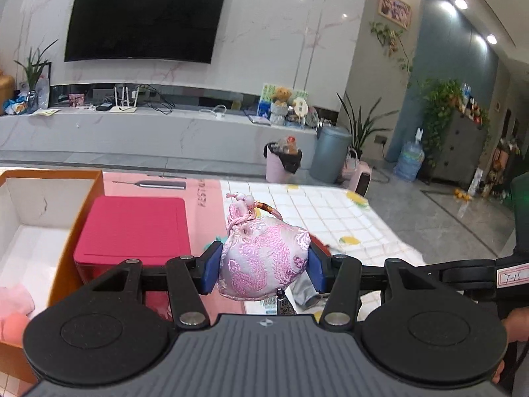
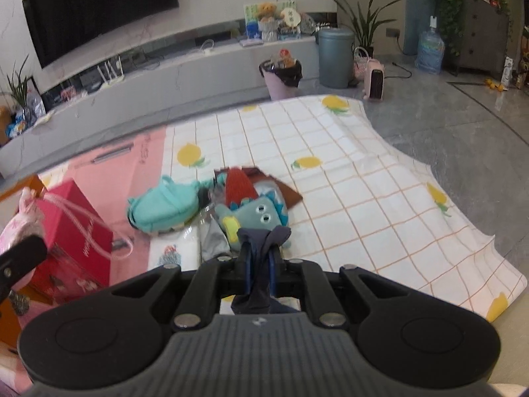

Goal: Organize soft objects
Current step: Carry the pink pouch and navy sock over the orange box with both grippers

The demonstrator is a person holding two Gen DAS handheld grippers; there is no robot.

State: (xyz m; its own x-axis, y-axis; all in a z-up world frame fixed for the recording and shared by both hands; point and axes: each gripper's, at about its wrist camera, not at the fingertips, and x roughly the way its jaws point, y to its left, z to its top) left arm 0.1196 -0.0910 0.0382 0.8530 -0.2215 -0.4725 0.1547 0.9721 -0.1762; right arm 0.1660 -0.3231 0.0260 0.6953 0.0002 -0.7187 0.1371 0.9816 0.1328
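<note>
Left gripper (image 1: 264, 258) is clamped mid-width on the pink brocade pouch (image 1: 264, 258), held above the table's left side near the orange box (image 1: 82, 211). The pouch looks light and squashy with slick fabric; the body is a better hold than the drawstring. Right gripper (image 2: 261, 259) is nearly closed, pinching a dark limp cloth (image 2: 261, 264). The cloth's lower end and the box contents are cut off.

Pouch (image 1: 263, 258): glossy pink brocade cloth. Box (image 1: 132, 228): matt red card. Tablecloth (image 2: 363, 178): smooth checked sheet.
</note>
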